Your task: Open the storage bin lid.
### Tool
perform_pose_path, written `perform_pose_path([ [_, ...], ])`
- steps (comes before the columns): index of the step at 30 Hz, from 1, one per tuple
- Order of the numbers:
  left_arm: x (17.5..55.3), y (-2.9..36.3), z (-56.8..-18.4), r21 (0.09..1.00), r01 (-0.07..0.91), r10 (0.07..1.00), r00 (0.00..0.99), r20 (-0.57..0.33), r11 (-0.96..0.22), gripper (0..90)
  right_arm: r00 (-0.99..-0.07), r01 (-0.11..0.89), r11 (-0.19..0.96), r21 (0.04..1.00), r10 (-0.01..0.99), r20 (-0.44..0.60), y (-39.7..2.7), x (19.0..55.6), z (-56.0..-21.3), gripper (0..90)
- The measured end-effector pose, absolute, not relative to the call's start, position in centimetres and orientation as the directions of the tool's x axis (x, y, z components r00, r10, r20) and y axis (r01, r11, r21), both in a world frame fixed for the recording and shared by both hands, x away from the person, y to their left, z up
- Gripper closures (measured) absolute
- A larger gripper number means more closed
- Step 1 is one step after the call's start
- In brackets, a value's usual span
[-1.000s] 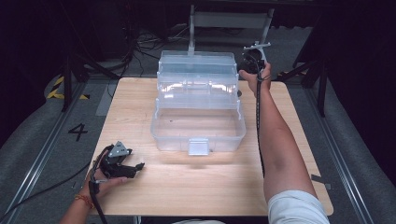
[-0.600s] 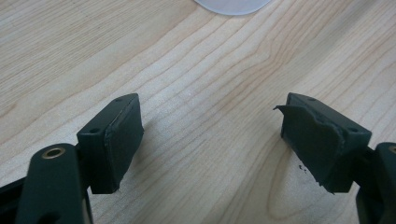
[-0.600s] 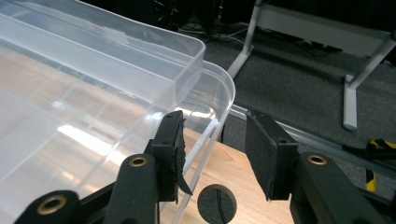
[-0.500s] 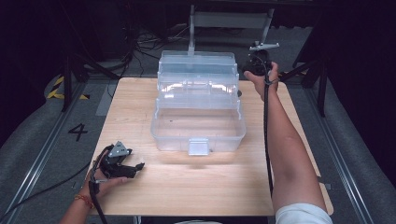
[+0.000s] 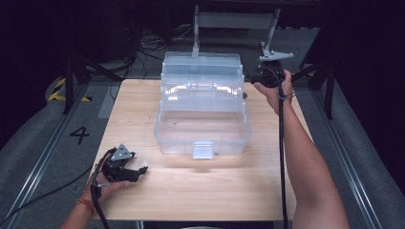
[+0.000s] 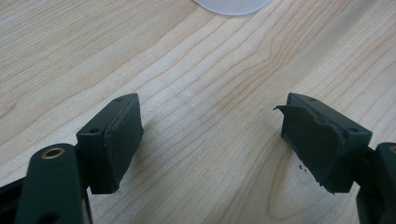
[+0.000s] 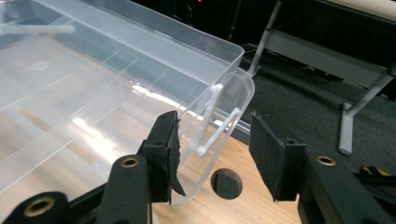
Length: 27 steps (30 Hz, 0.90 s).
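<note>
Reaching to the clear plastic box's (image 5: 203,112) far right corner, the right gripper (image 7: 212,140) spreads wide fingers around its edge while the left gripper (image 5: 125,168) rests wide-fingered on the worktop (image 5: 191,191).

The worktop (image 5: 191,191) is pale wood with a clear flowing grain, smooth and matt, with a soft sheen; the storage box (image 5: 203,114) is clear plastic, glossy, its walls catching bright streaks of light, with a frosted, cloudier latch (image 5: 202,149) at the front; seen from the right gripper (image 7: 212,149), the box's rim looks thin and smooth; both grippers are matt black plastic with brass-coloured rivets; the pads (image 6: 123,140) of the left gripper (image 6: 210,135) are dull black rubber, one torn and ragged at its edge; the floor (image 5: 28,143) is grey, rough carpet-like cloth.
</note>
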State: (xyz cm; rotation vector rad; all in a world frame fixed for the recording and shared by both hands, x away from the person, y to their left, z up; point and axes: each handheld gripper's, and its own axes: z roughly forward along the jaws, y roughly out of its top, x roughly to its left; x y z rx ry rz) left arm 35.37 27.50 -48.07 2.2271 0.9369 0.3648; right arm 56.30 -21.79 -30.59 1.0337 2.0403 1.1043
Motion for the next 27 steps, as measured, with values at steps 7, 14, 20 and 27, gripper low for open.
perform_pose_path([
  [7,35.3,27.4,-48.1,0.69,0.525,0.719,0.695,-0.01,-0.498,20.7,-0.549,0.317,0.379,0.869,0.821,-0.158,-22.5,53.6,-30.5,50.3],
  [14,35.3,27.3,-48.1,0.689,0.529,0.724,0.69,-0.009,-0.496,20.1,-0.567,0.3,0.396,0.868,0.805,-0.171,-23.6,50.8,-30.7,42.4],
  [20,35.4,27.3,-48.1,0.688,0.533,0.729,0.684,-0.008,-0.492,19.3,-0.568,0.309,0.402,0.862,0.805,-0.172,-24.8,48.0,-32.1,34.5],
  [27,35.4,27.2,-48.1,0.688,0.536,0.733,0.68,-0.008,-0.49,18.7,-0.575,0.313,0.418,0.853,0.798,-0.18,-26.0,45.1,-35.0,32.3],
])
